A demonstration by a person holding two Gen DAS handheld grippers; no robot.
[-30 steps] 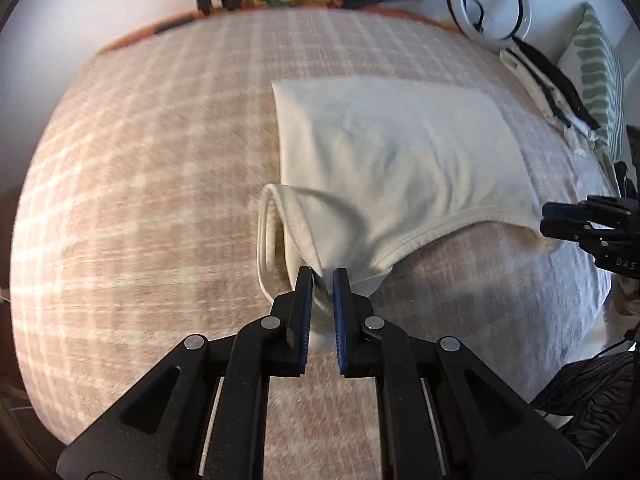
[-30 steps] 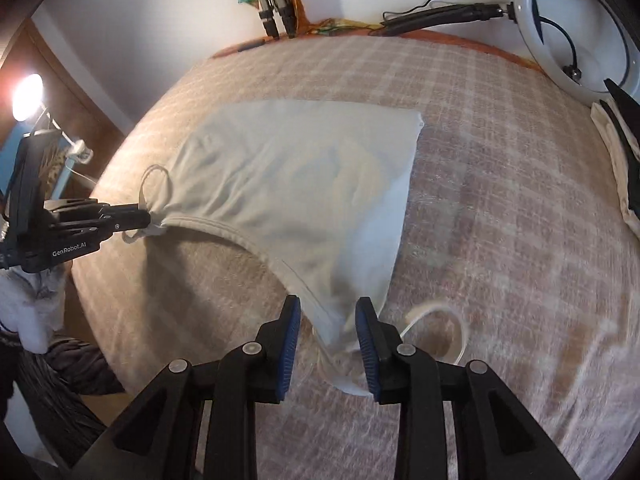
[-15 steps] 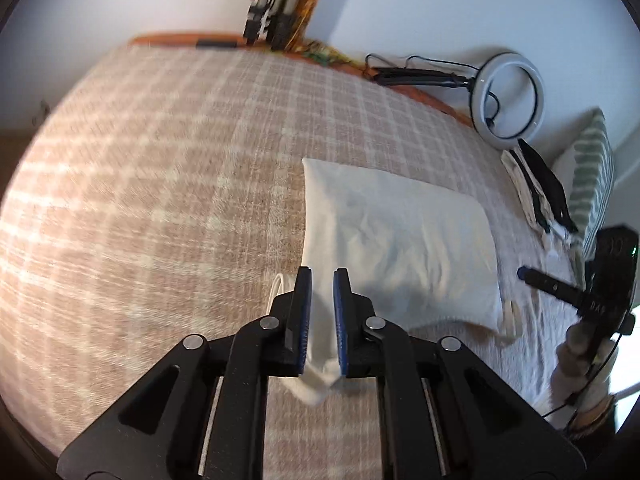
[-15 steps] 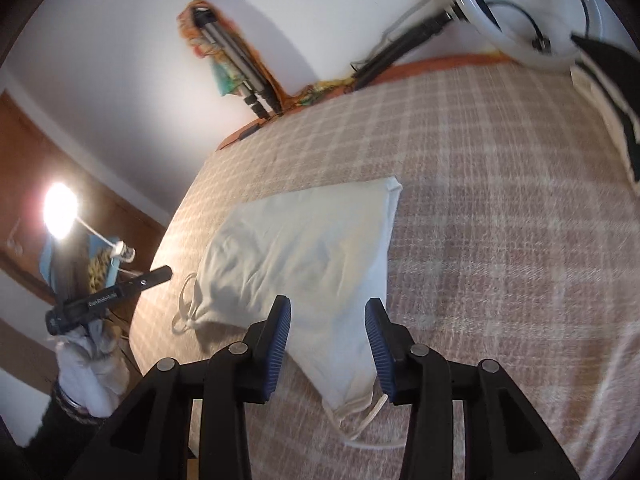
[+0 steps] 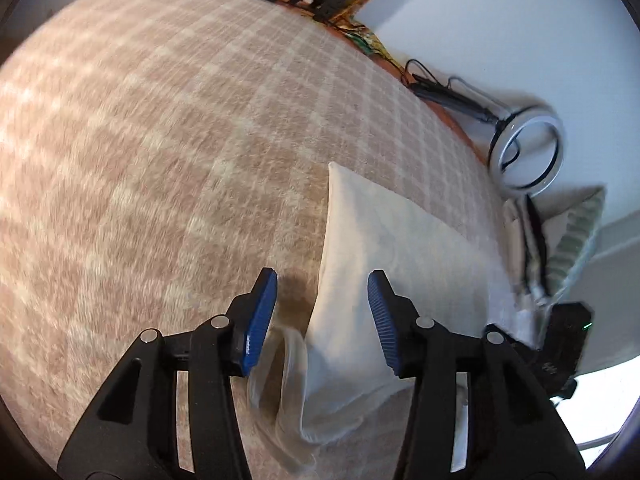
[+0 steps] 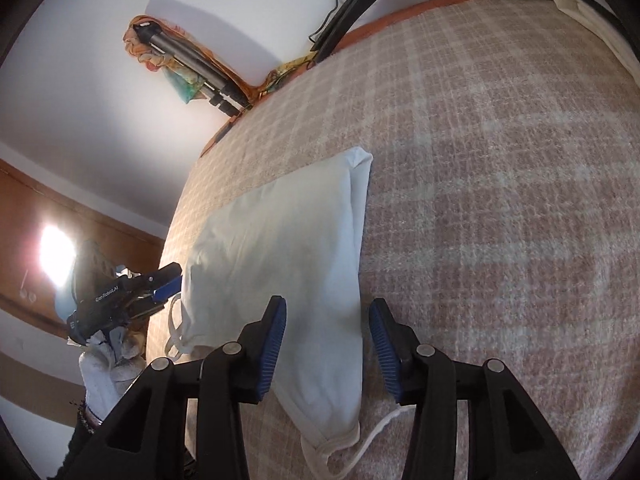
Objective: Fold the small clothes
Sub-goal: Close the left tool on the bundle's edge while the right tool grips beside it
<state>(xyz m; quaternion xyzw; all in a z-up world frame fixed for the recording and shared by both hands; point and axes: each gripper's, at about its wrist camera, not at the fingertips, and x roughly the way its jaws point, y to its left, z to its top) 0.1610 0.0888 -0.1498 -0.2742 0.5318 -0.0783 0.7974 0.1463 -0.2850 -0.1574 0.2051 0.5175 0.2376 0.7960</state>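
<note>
A cream sleeveless top (image 5: 400,240) lies folded over on the checked blanket (image 5: 160,140). Its strap end is nearest to me. My left gripper (image 5: 322,280) hovers over the top's near left corner. Its jaws are opening, the cloth lies loose between them, and a strap loop (image 5: 288,356) slips down, blurred. In the right wrist view the same top (image 6: 288,240) lies under my right gripper (image 6: 329,306), whose jaws are also opening above the near right corner without pressing it. A thin strap (image 6: 384,424) trails beside that corner. The left gripper (image 6: 160,284) shows at the top's far side.
A ring light (image 5: 528,148) and its cable stand at the bed's far edge. A stack of folded clothes and a patterned pillow (image 5: 576,232) sit to the right. A tripod (image 6: 192,64) leans on the wall. A gloved hand (image 6: 104,360) holds the left gripper.
Both grippers carried the strap end forward over the rest of the top, doubling it. Both sets of jaws then widened and let go of the cloth. Both views have rolled.
</note>
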